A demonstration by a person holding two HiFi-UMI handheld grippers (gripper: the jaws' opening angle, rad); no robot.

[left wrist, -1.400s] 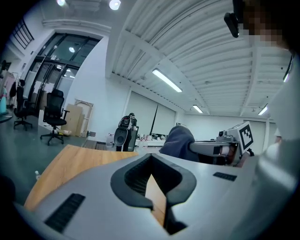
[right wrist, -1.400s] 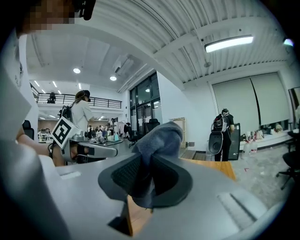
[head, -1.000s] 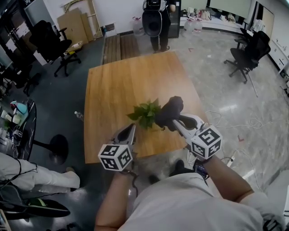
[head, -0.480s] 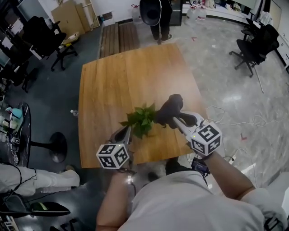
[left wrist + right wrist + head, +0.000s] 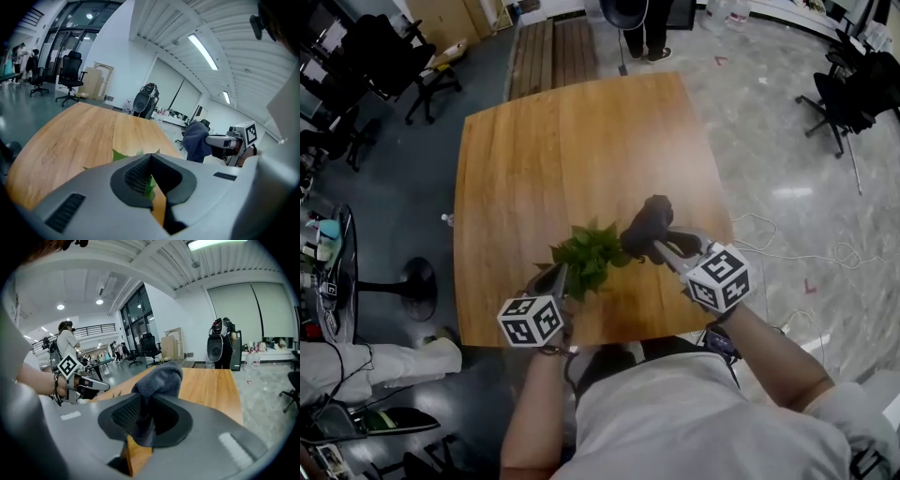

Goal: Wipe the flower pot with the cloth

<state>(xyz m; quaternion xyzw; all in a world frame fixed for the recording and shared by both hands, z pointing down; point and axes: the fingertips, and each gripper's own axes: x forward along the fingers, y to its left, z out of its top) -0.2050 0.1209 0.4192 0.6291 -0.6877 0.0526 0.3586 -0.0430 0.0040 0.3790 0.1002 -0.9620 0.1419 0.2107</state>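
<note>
Lengthwise, cloth (image 5: 647,223) along right hand-held gripper (image 5: 659,246)

**Open-plan office / lab space**

Rolling office chairs (image 5: 848,89) on a polished stone floor (image 5: 769,141). Large wooden table (image 5: 572,131) mid-room, loose cables (image 5: 787,239) beside it. Glass wall (image 5: 136,317), ceiling strip lights (image 5: 202,46), cardboard sheets (image 5: 96,80) leaning against a white wall.

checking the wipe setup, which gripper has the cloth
The right gripper: its jaws are clamped on the dark grey cloth. The left gripper has only green plant leaves between its jaws.
</note>
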